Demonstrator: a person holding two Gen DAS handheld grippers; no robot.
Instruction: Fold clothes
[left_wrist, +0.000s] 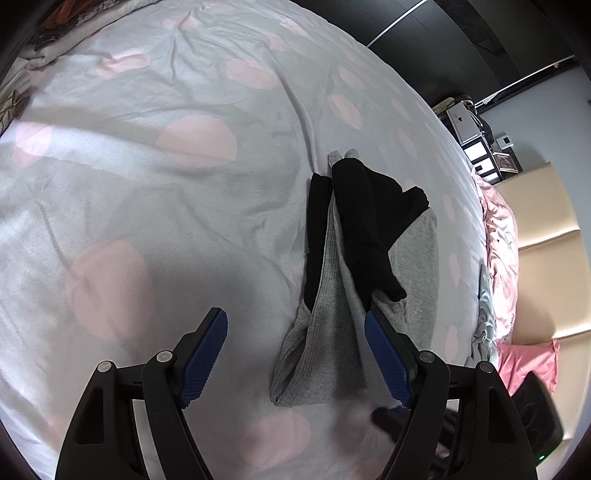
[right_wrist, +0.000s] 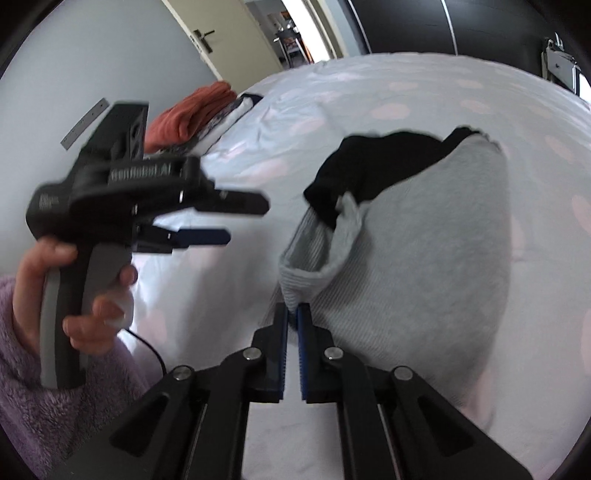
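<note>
A grey garment (left_wrist: 332, 332) with black sleeves (left_wrist: 369, 221) lies crumpled on a white bed sheet with pink dots (left_wrist: 147, 166). My left gripper (left_wrist: 293, 317) hovers open just above the garment's near end, with blue pads on either side and nothing gripped. From the right wrist view the left gripper (right_wrist: 247, 219) is at the left, held by a hand in a purple fluffy sleeve (right_wrist: 55, 387). My right gripper (right_wrist: 291, 312) is shut on the ribbed grey edge of the garment (right_wrist: 406, 277), which rises from the sheet in a fold at the pads.
Folded clothes, an orange one (right_wrist: 192, 114) on top, are piled at the bed's far corner. A pink duvet (left_wrist: 498, 229) is bunched along the bed's right side against a beige padded headboard (left_wrist: 546, 221). A door (right_wrist: 221, 37) and a dark wardrobe (right_wrist: 424, 26) stand beyond the bed.
</note>
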